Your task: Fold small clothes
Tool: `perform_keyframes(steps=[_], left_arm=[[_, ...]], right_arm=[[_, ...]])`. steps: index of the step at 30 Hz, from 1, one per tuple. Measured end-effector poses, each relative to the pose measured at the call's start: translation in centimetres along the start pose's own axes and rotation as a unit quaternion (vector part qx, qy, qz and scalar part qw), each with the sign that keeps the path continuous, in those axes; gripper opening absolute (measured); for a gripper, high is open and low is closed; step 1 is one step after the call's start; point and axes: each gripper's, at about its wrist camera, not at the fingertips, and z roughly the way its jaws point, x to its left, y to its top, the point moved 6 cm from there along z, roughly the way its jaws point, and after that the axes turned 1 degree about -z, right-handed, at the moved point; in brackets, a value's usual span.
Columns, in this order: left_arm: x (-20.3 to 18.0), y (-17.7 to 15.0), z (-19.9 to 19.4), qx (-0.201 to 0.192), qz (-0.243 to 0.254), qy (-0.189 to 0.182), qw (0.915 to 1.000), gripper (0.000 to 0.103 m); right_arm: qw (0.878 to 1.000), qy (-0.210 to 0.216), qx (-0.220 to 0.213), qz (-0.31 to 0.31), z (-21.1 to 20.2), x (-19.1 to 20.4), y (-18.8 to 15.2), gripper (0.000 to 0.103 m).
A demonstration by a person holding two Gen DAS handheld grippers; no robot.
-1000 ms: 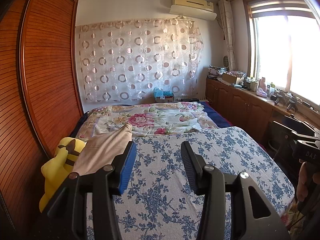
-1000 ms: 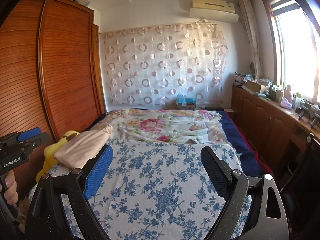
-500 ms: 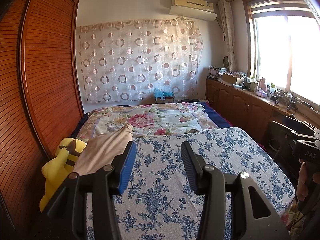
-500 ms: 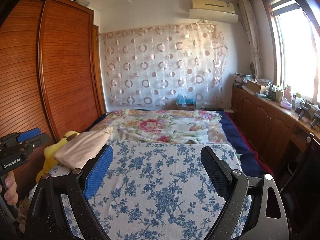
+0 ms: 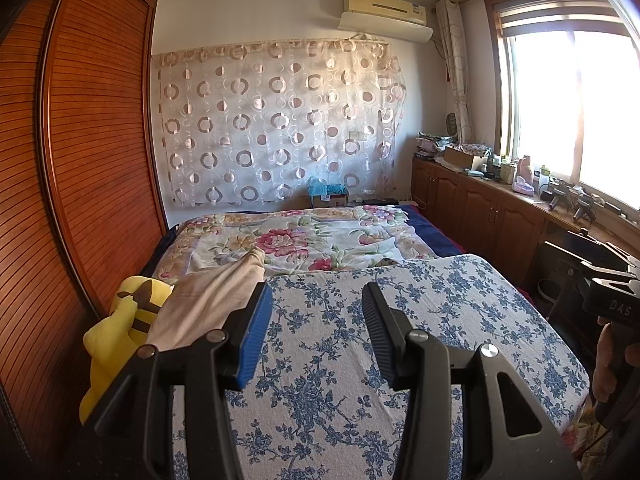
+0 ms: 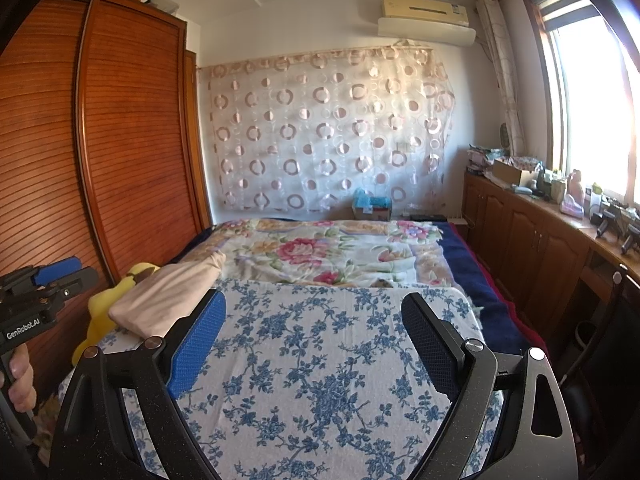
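Note:
A beige garment (image 5: pixel 208 300) lies in a heap at the left edge of the blue-flowered white cloth (image 5: pixel 328 352) that covers the near part of the bed. It also shows in the right wrist view (image 6: pixel 164 300). My left gripper (image 5: pixel 316 308) is open and empty, held above the cloth just right of the garment. My right gripper (image 6: pixel 312 316) is open wide and empty, above the middle of the cloth (image 6: pixel 320 360), to the right of the garment.
A yellow plush toy (image 5: pixel 120 328) sits left of the garment against the wooden wardrobe (image 5: pixel 80 160). A flowered quilt (image 5: pixel 304 240) covers the far bed. Wooden cabinets (image 5: pixel 480 208) with clutter run along the right wall under the window.

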Motion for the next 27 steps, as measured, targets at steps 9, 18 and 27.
perform_keyframes(steps=[9, 18, 27], left_arm=[[-0.03, -0.06, -0.01, 0.0, 0.0, 0.001, 1.0, 0.046], [-0.05, -0.12, -0.11, 0.0, 0.001, 0.0, 1.0, 0.046], [-0.06, -0.18, -0.1, 0.0, 0.001, 0.0, 1.0, 0.046]], right_arm=[[1.0, 0.001, 0.0, -0.001, -0.08, -0.1, -0.01, 0.091], [1.0, 0.001, 0.0, 0.0, -0.08, -0.14, -0.02, 0.091], [1.0, 0.001, 0.0, 0.0, -0.03, -0.18, 0.02, 0.091]])
